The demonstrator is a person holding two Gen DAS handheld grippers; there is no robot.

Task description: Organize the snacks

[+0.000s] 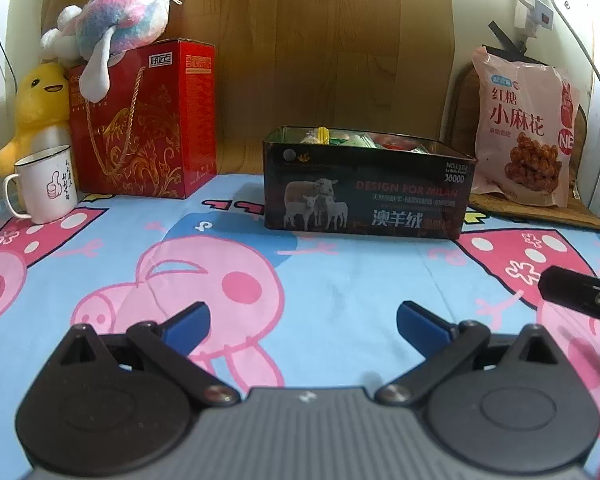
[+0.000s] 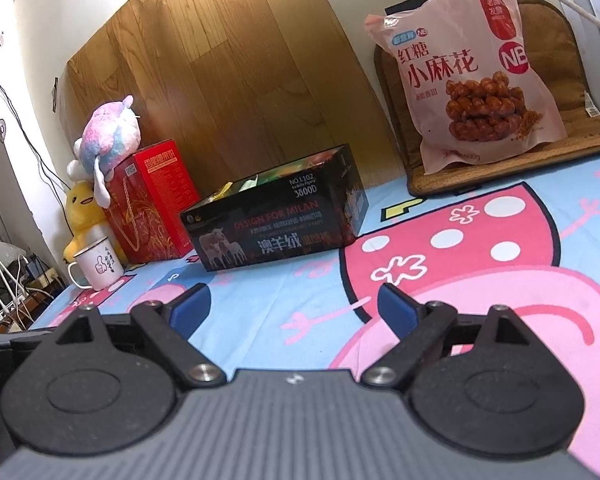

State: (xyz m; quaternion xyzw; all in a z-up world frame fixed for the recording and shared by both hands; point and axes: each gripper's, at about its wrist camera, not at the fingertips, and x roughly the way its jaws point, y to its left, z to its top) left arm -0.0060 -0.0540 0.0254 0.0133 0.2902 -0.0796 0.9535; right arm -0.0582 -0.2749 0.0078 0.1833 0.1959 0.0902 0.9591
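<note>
— Left wrist fisheye, what shows? — The left gripper [image 1: 303, 322] hangs low over a cartoon-pig bedsheet [image 1: 340, 280], its blue-padded fingers [image 1: 192, 322] spread wide with nothing between them; ahead, in the middle of the sheet, stands a dark open tin box [image 1: 366, 196] printed with sheep and "DESIGN FOR MILAN", wrapped snacks [image 1: 352, 138] showing over its rim.

— And around the box? — To its right a pink bag of brown-sugar twists [image 1: 526, 128] leans upright on a brown mat [image 1: 540, 214]; to its left, a red gift box [image 1: 144, 120] with a pastel plush toy [image 1: 116, 28] lying on top, a yellow duck plush [image 1: 40, 108] just beside it, a white enamel mug [image 1: 46, 184] in front of the duck; a black tool tip [image 1: 580, 294] enters at the right edge.

— Right wrist view? — The right gripper [image 2: 294, 312] is likewise wide open and empty above the sheet [image 2: 260, 320]; the tin [image 2: 276, 224] sits ahead and left, the twist bag [image 2: 476, 76] up right against the wall on its mat [image 2: 580, 124].
</note>
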